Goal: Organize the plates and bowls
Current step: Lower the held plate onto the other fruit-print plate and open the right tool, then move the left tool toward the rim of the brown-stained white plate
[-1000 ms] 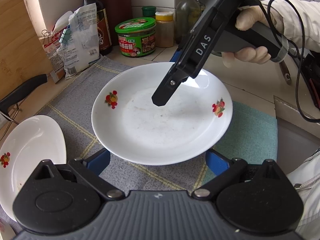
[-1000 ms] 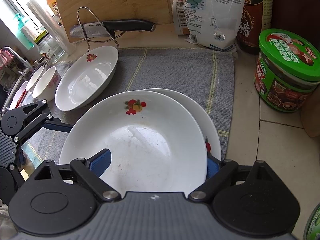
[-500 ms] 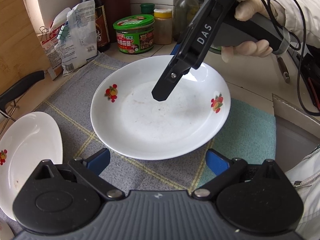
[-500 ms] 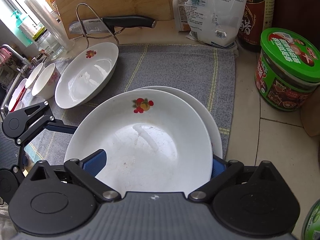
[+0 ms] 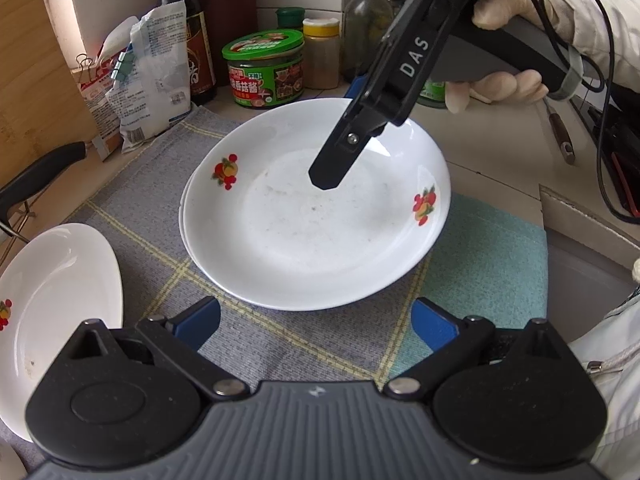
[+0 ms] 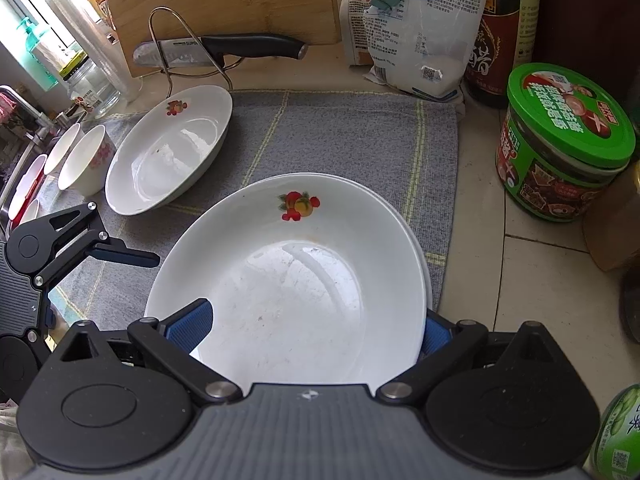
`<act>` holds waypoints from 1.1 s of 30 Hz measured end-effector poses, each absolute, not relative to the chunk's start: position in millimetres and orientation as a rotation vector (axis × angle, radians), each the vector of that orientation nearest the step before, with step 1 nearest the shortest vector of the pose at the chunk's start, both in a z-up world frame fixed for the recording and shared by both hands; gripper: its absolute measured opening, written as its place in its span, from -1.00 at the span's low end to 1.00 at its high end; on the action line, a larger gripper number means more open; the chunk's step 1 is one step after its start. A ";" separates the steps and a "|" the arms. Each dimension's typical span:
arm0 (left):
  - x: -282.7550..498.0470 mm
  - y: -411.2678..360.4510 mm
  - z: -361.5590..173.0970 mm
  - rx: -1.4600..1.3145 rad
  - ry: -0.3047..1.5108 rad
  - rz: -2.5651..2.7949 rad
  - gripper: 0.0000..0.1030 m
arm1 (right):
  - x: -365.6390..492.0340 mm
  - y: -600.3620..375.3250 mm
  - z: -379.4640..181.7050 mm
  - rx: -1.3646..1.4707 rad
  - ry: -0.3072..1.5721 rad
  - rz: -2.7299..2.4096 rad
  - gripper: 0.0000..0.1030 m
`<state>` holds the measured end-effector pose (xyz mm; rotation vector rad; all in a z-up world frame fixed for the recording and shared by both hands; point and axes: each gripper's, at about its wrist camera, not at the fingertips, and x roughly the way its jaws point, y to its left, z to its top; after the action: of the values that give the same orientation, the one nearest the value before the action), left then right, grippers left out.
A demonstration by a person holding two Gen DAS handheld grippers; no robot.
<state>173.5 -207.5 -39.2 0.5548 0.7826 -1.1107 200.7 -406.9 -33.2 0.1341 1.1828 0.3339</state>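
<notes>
Your right gripper (image 6: 316, 328) pinches the top plate's (image 6: 296, 292) near rim; that plate sits on a second plate (image 6: 424, 256), rims slightly offset. Your left gripper (image 5: 316, 326) hangs open above bare grey mat (image 5: 280, 332). A third plate (image 6: 168, 152) lies apart.

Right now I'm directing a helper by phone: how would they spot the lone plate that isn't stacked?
Find the grey checked cloth on the counter. At its far left edge, below the black-handled knife, lies a white fruit-print plate. Unlike the stacked plates, it sits alone beside small white bowls.
</notes>
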 end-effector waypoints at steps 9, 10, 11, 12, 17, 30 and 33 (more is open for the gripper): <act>170.2 -200.7 -38.6 0.552 0.774 -1.114 0.96 | 195.4 -403.6 -29.8 0.104 1.184 0.301 1.00; 169.6 -199.7 -38.4 0.551 0.773 -1.113 0.96 | 194.6 -402.3 -29.6 0.096 1.185 0.296 1.00; 169.0 -198.8 -38.4 0.551 0.772 -1.114 0.96 | 194.0 -401.3 -29.5 0.089 1.186 0.292 1.00; 167.9 -197.2 -38.1 0.551 0.770 -1.114 0.96 | 192.9 -400.0 -29.5 0.080 1.186 0.287 1.00; 164.0 -191.0 -38.1 0.547 0.764 -1.119 0.96 | 189.1 -392.5 -31.7 0.005 1.204 0.226 1.00; 151.5 -160.7 -23.7 0.476 0.685 -1.046 0.98 | 159.2 -361.9 -9.4 -0.132 1.057 0.140 1.00; 151.6 -144.8 -16.8 0.431 0.668 -0.972 0.98 | 150.5 -343.8 -4.3 -0.176 0.995 0.123 1.00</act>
<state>151.6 -144.8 -16.8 0.4314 0.6679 -0.9723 150.5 -343.8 -4.3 -0.1759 0.9955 0.1235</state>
